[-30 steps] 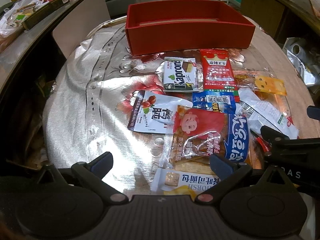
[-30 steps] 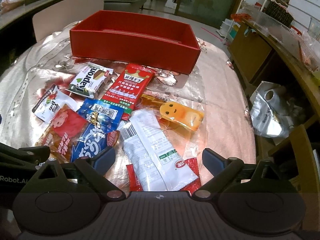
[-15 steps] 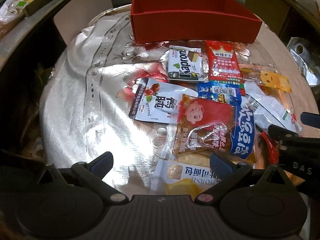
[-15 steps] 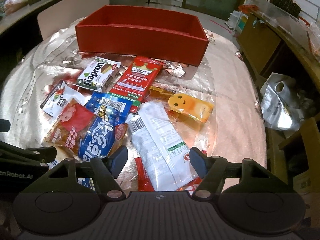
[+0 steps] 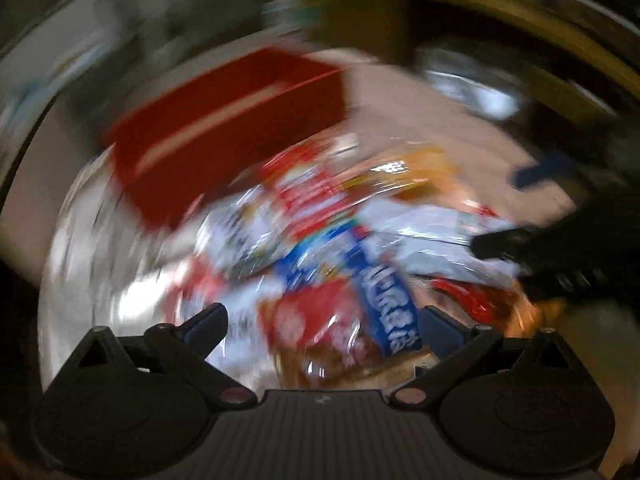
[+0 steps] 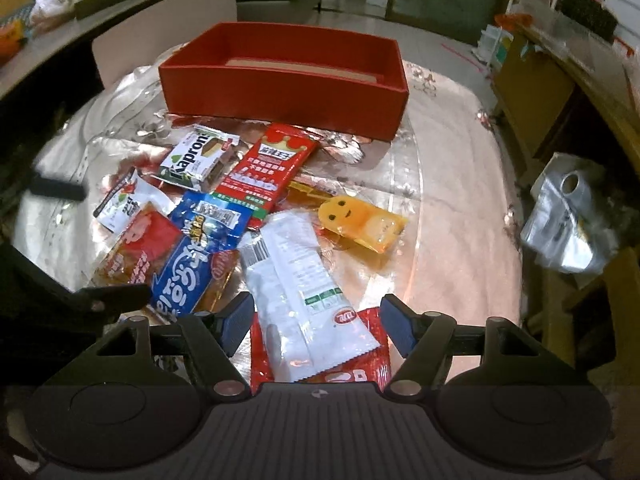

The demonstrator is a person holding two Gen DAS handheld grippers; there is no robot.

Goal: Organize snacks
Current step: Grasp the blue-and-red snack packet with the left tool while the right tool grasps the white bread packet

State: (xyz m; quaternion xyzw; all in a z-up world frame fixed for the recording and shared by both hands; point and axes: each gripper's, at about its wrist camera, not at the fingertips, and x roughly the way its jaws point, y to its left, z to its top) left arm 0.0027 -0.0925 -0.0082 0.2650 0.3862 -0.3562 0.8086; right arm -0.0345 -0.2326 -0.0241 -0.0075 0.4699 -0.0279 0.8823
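On the table (image 6: 452, 184), under a shiny floral cloth, a heap of snack packets lies just in front of a red box (image 6: 280, 96), whose open top shows a pale floor with nothing visible inside. Nearest the box is a white and green packet reading "Kapron" (image 6: 196, 162), with a wafer pictured on it. Beside it lies a long red packet (image 6: 266, 174) with a crown at its top and Chinese characters, too small to read. A blue packet with a barcode label (image 6: 212, 220) overlaps a second blue packet with large white characters (image 6: 186, 276). At the heap's left edge sit a white packet (image 6: 120, 204) and a red-topped clear packet (image 6: 136, 248) showing brown food inside. A yellow packet with a smiling face (image 6: 360, 222) lies to the right, slightly apart. A long white packet (image 6: 296, 284), bearing a barcode, green marks and a small red oval logo, runs toward the camera over a red packet (image 6: 372, 364).

The right gripper (image 6: 316, 320) has its jaws spread, with the white packet's lower end between them; the pads do not press on it. The jaws have just been closing partway.

The left wrist view is badly smeared by motion. The left gripper (image 5: 320, 326) stands spread over the red-topped and blue packets, pinching nothing. Writing there is unreadable.
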